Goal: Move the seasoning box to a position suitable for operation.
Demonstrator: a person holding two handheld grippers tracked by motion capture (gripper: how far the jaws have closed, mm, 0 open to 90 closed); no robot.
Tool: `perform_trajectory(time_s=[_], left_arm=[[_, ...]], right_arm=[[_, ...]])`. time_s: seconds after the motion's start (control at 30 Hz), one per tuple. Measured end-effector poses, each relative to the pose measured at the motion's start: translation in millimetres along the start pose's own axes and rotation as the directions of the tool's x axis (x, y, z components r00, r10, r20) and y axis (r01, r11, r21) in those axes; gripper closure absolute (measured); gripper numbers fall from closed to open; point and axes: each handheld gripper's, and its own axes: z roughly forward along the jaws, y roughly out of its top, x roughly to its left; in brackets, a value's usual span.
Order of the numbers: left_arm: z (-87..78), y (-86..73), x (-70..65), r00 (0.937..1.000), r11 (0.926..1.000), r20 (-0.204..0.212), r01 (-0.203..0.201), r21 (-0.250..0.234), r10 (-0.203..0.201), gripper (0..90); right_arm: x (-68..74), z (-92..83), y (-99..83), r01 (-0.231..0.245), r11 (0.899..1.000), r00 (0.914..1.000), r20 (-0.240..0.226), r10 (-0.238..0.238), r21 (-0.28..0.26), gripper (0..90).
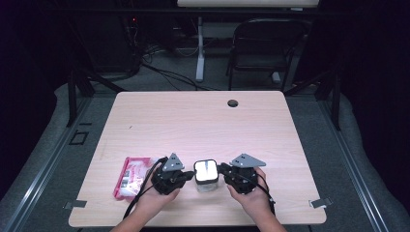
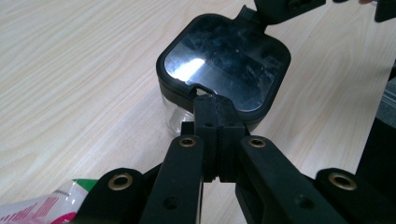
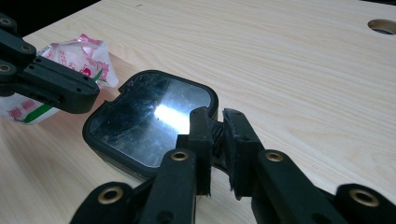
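Jar with a clear body and black square lid point(image 1: 205, 172) stood near the worktop's front edge, where your clenched left gripper point(image 2: 215, 112) and right gripper point(image 3: 215, 133), nearly closed, flanked its lid.

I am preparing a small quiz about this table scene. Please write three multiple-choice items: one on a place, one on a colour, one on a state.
1. Where does the container stand?
A. between the two grippers
B. by the table's hole
C. on the chair

2. What colour is the rim of its lid?
A. white
B. black
C. red

3. How do the left gripper fingers stand?
A. wide apart
B. shut together at the lid's edge
C. around the packet

Answers:
1. A: the high view shows it between both grippers.
2. B: a black rim frames the shiny top.
3. B: the left gripper view shows the fingers pressed together at the lid's edge.
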Motion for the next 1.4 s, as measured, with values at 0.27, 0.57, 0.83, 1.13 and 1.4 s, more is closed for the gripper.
perform_trajectory(time_s=[0.27, 0.57, 0.83, 1.13, 1.4], left_arm=[[3.4, -5.0, -2.1, 1.0, 0.9991, 0.0, -0.009, 0.042, 0.009, 89.8], [8.4, -7.6, -4.4, 0.9999, 0.9985, -0.002, -0.012, 0.053, 0.012, 89.7], [5.0, -6.2, -3.7, 0.9999, 0.9993, 0.007, -0.008, 0.037, 0.008, 89.7], [2.9, -5.7, -3.1, 0.9999, 0.9998, 0.015, 0.006, 0.018, -0.006, 89.6], [1.0, -4.0, -3.3, 0.9996, 1.0, 0.026, 0.009, 0.0, -0.009, 89.2]], right_arm=[[-2.6, -1.0, -0.4, -0.015, 1.0, 0.9998, -0.01, 0.015, 0.006, 83.4], [-3.6, -0.2, -0.8, -0.027, 1.0, 0.9995, -0.017, 0.027, -0.001, 83.4], [-3.8, 0.1, -1.0, -0.033, 0.999, 0.9993, -0.018, 0.033, -0.003, 83.3], [-3.7, 0.4, -1.4, -0.042, 0.999, 0.999, -0.013, 0.042, -0.007, 83.3], [-3.9, 0.8, -1.7, -0.053, 0.999, 0.9985, -0.018, 0.053, -0.012, 83.6]])
